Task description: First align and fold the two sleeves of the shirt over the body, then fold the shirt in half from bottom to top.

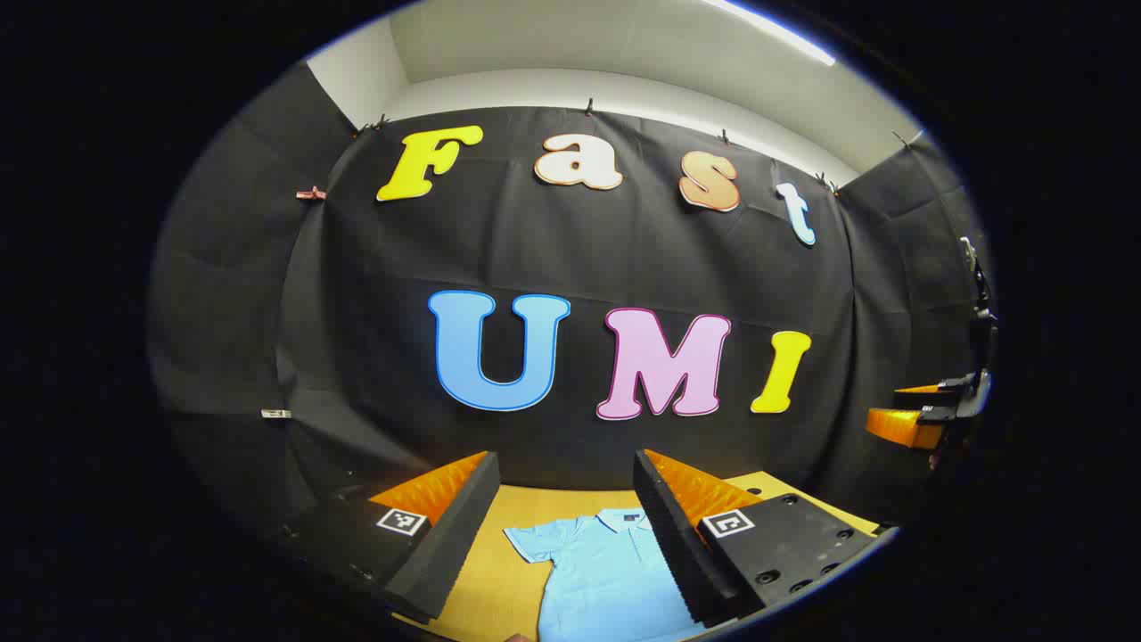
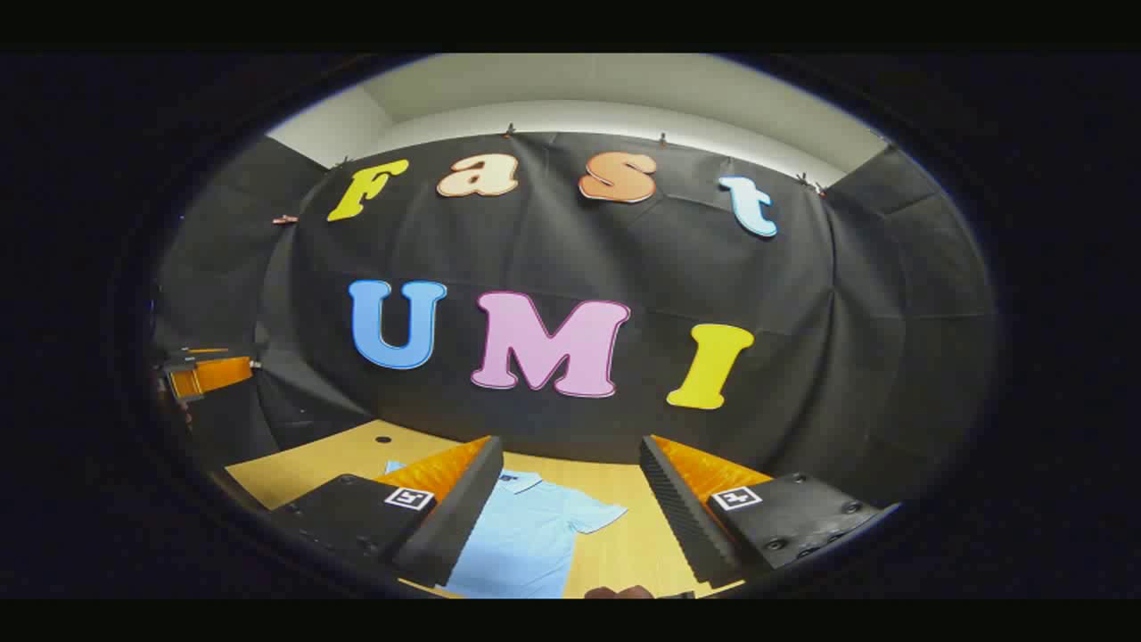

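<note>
Both hand-held grippers hang up in the air above the tabletop (image 1: 499,571), pointed level at the back of the booth. The left hand-held gripper (image 1: 566,526) has its jaws spread wide with nothing between them. Same deal for the right hand-held gripper (image 2: 566,508): jaws wide apart, gripping nothing. They sit side by side well apart, about equally high over the tabletop; each shows up at the far edge of the other's view.

Left gripper view: from above the near edge of the wooden table (image 1: 499,571), facing the booth's back wall. Right gripper view: similar height, same heading, set rightward. Both share the flat light-blue polo shirt (image 1: 606,571) (image 2: 526,535).
</note>
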A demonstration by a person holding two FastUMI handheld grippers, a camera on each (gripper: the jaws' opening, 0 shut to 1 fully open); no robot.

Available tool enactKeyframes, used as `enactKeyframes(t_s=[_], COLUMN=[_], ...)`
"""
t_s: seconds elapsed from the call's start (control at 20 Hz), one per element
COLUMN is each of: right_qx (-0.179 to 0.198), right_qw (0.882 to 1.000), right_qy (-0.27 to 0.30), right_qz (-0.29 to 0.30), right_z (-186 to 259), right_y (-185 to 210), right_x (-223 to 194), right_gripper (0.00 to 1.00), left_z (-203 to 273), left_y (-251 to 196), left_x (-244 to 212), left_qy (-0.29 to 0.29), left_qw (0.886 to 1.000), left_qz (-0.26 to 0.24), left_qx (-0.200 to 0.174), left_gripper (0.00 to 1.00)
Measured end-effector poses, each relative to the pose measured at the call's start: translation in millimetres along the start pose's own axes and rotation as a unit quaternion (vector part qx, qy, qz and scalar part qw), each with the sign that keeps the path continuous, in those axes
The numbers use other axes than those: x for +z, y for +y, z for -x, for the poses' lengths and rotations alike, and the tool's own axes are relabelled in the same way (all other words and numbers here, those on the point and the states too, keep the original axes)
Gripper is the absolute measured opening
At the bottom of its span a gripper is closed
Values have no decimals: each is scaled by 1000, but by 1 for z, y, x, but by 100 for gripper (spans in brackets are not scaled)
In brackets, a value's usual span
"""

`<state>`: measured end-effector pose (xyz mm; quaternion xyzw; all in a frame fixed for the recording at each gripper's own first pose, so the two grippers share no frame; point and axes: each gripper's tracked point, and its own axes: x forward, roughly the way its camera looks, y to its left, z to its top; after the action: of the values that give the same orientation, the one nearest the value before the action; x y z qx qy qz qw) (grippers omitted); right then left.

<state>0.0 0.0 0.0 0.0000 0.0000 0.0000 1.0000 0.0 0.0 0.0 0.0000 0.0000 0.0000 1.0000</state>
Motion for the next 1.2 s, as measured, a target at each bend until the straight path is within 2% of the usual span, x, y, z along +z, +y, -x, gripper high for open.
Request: enactKeyframes(t_s=[0.5,0.9,1.2], right_qx=[-1,-7,-2], right_qw=[1000,1000,1000], right_qy=[1,4,1], right_qz=[-6,-10,22], right_z=[-5,-6,-12], right_y=[0,-4,-4], right_x=[2,0,13], right_gripper=[96,96,96], left_z=[1,5,1], left_y=[10,4,3], left_x=[16,22,23], left_qy=[-14,-19,-18], left_qw=[1000,1000,1000], left_qz=[-12,-19,-19], left_qx=[21,13,1], left_gripper=[96,97,96])
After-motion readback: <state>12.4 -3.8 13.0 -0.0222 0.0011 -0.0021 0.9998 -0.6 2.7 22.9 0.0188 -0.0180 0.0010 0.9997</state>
